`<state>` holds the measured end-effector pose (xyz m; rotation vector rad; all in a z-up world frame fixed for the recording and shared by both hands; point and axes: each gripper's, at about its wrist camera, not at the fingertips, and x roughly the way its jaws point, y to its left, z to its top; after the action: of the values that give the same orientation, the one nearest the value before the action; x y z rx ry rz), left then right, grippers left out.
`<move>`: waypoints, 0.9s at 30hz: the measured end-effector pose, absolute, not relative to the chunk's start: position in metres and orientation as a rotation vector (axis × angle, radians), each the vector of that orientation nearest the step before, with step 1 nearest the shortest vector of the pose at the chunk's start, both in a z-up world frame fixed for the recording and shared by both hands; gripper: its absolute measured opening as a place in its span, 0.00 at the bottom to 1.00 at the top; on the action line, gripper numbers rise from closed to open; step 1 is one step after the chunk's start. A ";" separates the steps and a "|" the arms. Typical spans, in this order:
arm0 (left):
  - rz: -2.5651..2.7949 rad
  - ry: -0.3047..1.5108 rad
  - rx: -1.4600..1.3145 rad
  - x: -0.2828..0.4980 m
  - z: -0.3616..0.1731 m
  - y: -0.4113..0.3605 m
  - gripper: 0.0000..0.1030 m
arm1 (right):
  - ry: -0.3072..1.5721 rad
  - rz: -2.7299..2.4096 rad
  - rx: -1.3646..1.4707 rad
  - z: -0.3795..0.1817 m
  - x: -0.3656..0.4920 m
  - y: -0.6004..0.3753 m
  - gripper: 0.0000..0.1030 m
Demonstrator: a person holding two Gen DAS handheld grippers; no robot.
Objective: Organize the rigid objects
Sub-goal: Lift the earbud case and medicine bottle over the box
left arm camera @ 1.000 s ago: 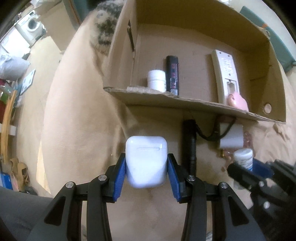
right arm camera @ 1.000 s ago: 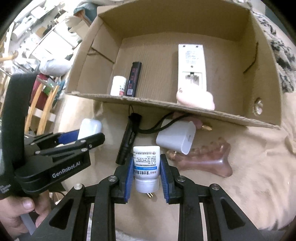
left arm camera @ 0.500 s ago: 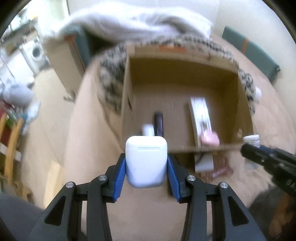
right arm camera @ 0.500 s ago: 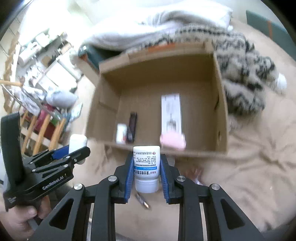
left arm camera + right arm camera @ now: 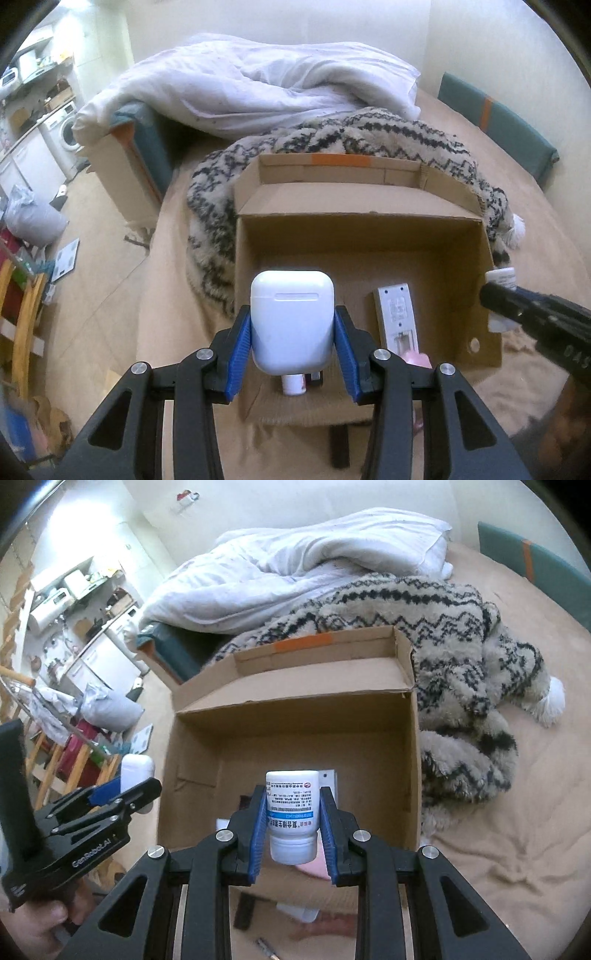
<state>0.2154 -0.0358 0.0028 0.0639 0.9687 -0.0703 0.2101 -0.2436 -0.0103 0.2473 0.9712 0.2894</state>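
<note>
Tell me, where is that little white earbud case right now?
The white earbud case is clamped in the left gripper, held up in front of the open cardboard box on the bed.

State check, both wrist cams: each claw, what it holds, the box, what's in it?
left claw: shut on white earbud case
white earbud case: gripped, held above box
right claw: shut on white pill bottle
white pill bottle: gripped, cap toward camera
cardboard box: open, flaps up
remote: lying flat inside box
</note>
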 end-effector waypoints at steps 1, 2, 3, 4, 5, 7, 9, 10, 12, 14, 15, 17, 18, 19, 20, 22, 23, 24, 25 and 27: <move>-0.076 0.970 0.075 0.220 -0.001 -0.039 0.38 | 0.977 0.290 0.259 -0.017 0.213 -0.244 0.27; -0.080 0.971 0.089 0.223 -0.007 -0.041 0.38 | 0.988 0.295 0.277 -0.023 0.215 -0.244 0.27; -0.081 0.973 0.098 0.226 -0.012 -0.042 0.38 | 1.001 0.299 0.292 -0.031 0.217 -0.244 0.27; -0.084 0.977 0.101 0.228 -0.021 -0.042 0.38 | 1.015 0.298 0.295 -0.039 0.218 -0.243 0.27; -0.085 0.982 0.098 0.228 -0.027 -0.042 0.38 | 1.027 0.294 0.289 -0.045 0.218 -0.241 0.27; -0.081 1.004 0.088 0.231 -0.044 -0.041 0.38 | 1.061 0.292 0.285 -0.057 0.221 -0.238 0.27; -0.078 1.039 0.078 0.234 -0.056 -0.040 0.38 | 1.081 0.294 0.278 -0.065 0.223 -0.236 0.27; -0.080 1.047 0.075 0.234 -0.060 -0.040 0.38 | 1.087 0.292 0.268 -0.068 0.224 -0.234 0.27; -0.084 1.047 0.083 0.234 -0.064 -0.041 0.38 | 1.103 0.287 0.252 -0.074 0.225 -0.232 0.27; -0.082 1.040 0.107 0.234 -0.068 -0.043 0.38 | 1.121 0.285 0.244 -0.078 0.227 -0.230 0.27; -0.082 1.040 0.111 0.234 -0.069 -0.044 0.38 | 1.130 0.280 0.236 -0.081 0.228 -0.228 0.27; -0.087 1.050 0.108 0.235 -0.073 -0.045 0.38 | 1.146 0.275 0.222 -0.084 0.229 -0.225 0.27; -0.089 1.056 0.105 0.235 -0.074 -0.045 0.38 | 1.151 0.273 0.219 -0.085 0.230 -0.225 0.27; -0.092 1.063 0.103 0.236 -0.076 -0.046 0.38 | 1.157 0.272 0.215 -0.087 0.230 -0.224 0.27; -0.092 1.069 0.102 0.236 -0.078 -0.047 0.38 | 1.163 0.270 0.209 -0.088 0.231 -0.223 0.27; -0.088 1.080 0.102 0.238 -0.082 -0.048 0.38 | 1.174 0.263 0.201 -0.090 0.232 -0.223 0.27; -0.086 1.084 0.103 0.238 -0.083 -0.048 0.38 | 1.181 0.259 0.202 -0.092 0.233 -0.223 0.27; -0.084 1.088 0.104 0.239 -0.084 -0.049 0.38 | 1.188 0.254 0.203 -0.093 0.235 -0.223 0.27; -0.082 1.094 0.104 0.239 -0.086 -0.049 0.38 | 1.193 0.250 0.205 -0.095 0.235 -0.223 0.27; -0.081 1.103 0.101 0.239 -0.088 -0.049 0.38 | 1.201 0.242 0.205 -0.097 0.236 -0.224 0.27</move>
<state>0.2393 -0.0494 -0.0883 0.1013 1.1032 -0.0807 0.2355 -0.2239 -0.0970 0.2055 1.2009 0.2424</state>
